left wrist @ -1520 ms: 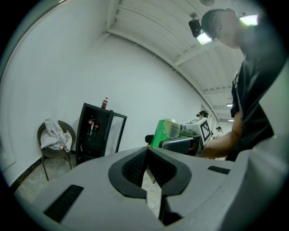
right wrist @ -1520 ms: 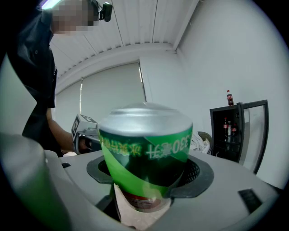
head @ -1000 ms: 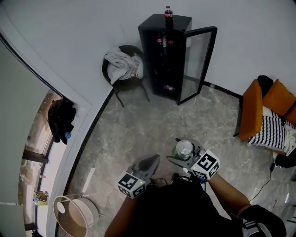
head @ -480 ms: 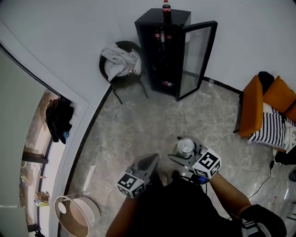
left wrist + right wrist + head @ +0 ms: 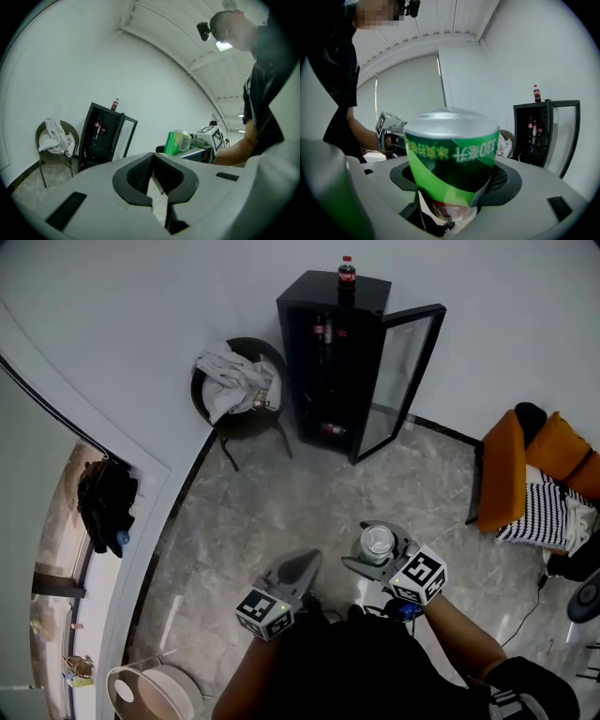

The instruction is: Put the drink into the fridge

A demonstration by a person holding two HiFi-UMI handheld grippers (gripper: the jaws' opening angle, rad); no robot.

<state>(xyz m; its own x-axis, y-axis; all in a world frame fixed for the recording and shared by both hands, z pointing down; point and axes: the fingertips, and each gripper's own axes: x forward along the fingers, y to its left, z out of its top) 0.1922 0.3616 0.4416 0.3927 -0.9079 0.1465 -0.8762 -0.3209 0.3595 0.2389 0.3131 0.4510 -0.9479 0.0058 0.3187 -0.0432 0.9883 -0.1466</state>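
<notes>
While right hand-held gripper (image 5: pixel 457 185) clamps green can (image 5: pixel 450 150) marked "330", left hand-held gripper (image 5: pixel 152 161) closed, empty.

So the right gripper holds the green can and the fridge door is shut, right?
Not quite: the fridge door stands open, not shut, as the head view shows. The right gripper does hold the green can.

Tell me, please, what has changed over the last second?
The person has edged toward the fridge: it shows slightly larger, and the white round object has slid down the head view. Nothing was grasped or released. The right gripper still holds the green can; the left gripper stays shut, empty.
</notes>
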